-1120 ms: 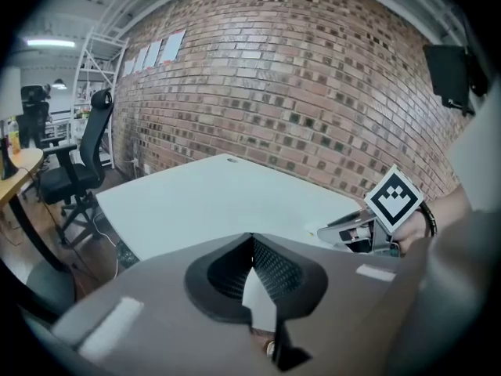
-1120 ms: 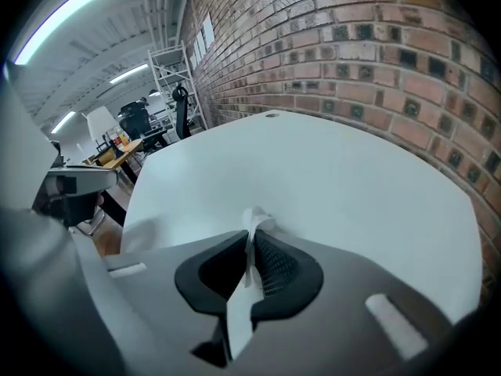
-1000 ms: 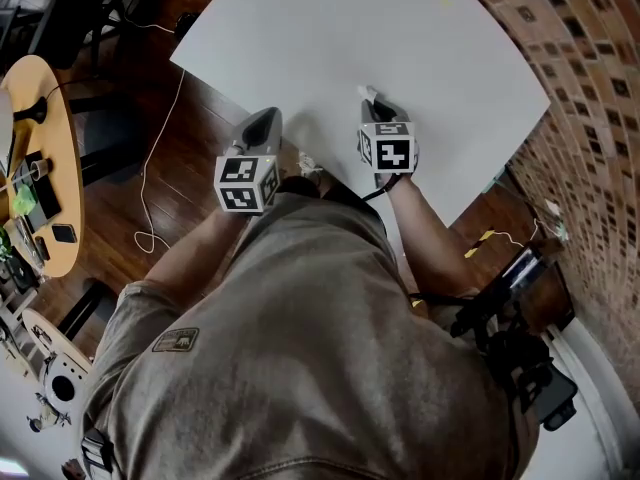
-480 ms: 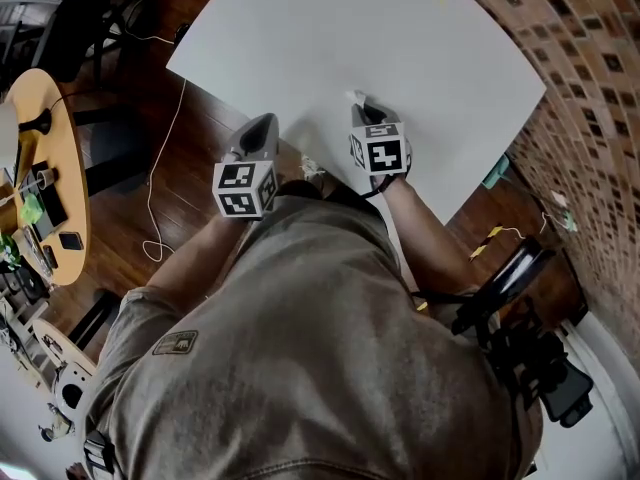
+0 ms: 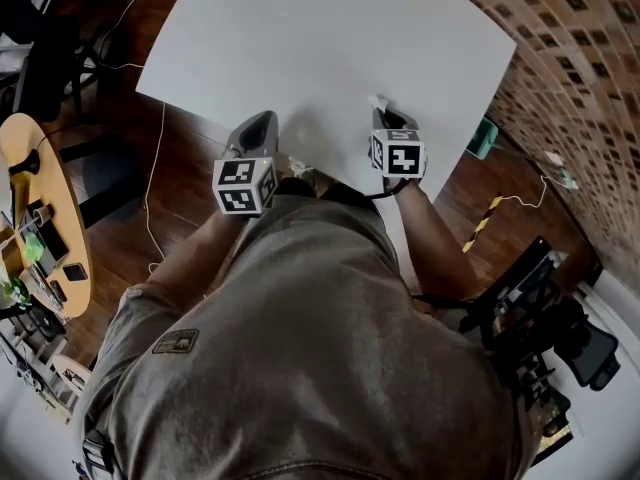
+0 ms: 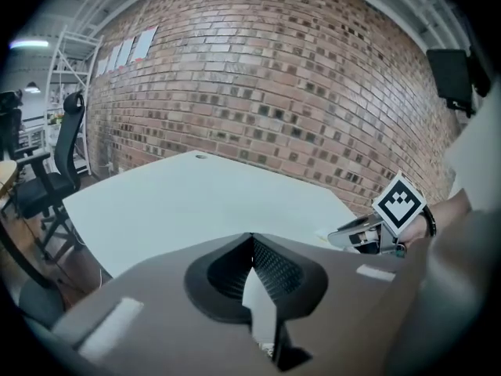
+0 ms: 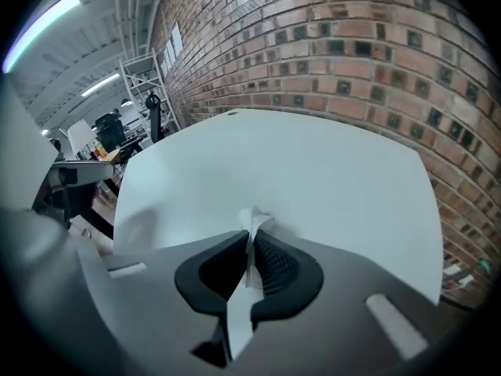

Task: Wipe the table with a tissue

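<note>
Left: the grey left gripper [image 5: 261, 122], jaws closed on nothing, is at the near edge of the white rectangular table [image 5: 320, 38]. Right: the right gripper [image 5: 386, 116] clamps a crumpled white tissue [image 5: 377, 101], which protrudes from its tips over the table's near right part.

Bare tabletop ahead, hemmed in by brick on the right.

The white table [image 5: 330, 38] is bare across its whole top, so a hand can pass freely over it. The brick wall [image 5: 585, 78] closes in just beyond its right edge. On the left, past a strip of wood floor [image 5: 120, 228], a cluttered round side table [image 5: 55, 158] stands well apart. The left gripper [image 5: 262, 120] and right gripper [image 5: 381, 111] sit apart at the near edge, with bare top between them.
</note>
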A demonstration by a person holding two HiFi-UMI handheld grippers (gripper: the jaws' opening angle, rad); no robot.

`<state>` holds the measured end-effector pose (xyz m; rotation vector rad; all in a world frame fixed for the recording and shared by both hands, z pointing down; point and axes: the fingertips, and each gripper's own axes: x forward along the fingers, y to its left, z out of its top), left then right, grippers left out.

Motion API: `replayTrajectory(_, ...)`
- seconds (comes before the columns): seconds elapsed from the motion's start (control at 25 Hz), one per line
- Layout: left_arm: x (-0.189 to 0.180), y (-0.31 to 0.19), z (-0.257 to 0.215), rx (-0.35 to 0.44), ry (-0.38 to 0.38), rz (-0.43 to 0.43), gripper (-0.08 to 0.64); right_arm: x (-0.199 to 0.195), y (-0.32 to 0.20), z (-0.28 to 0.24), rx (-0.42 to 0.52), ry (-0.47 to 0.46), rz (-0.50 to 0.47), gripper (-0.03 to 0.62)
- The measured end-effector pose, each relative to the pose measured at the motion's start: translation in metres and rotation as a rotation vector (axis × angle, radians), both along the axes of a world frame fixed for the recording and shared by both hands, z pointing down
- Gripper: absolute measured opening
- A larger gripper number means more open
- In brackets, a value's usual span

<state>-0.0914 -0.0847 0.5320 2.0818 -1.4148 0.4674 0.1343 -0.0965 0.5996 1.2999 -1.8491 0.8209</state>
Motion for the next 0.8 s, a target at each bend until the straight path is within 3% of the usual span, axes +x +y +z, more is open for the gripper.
replayTrajectory(0.24, 0.007, 0.005, 0.001, 0.001, 0.006, 0.007, 0.002, 0.008, 0.014, 0.001, -0.012, -0.018, 0.04, 0.032)
replayTrajectory(0.8, -0.046, 0.025, 0.001, -0.001, -0.014, -0.078, 0.002, -0.116, 0.038, 0.002, -0.033, -0.094, -0.204, 0.032)
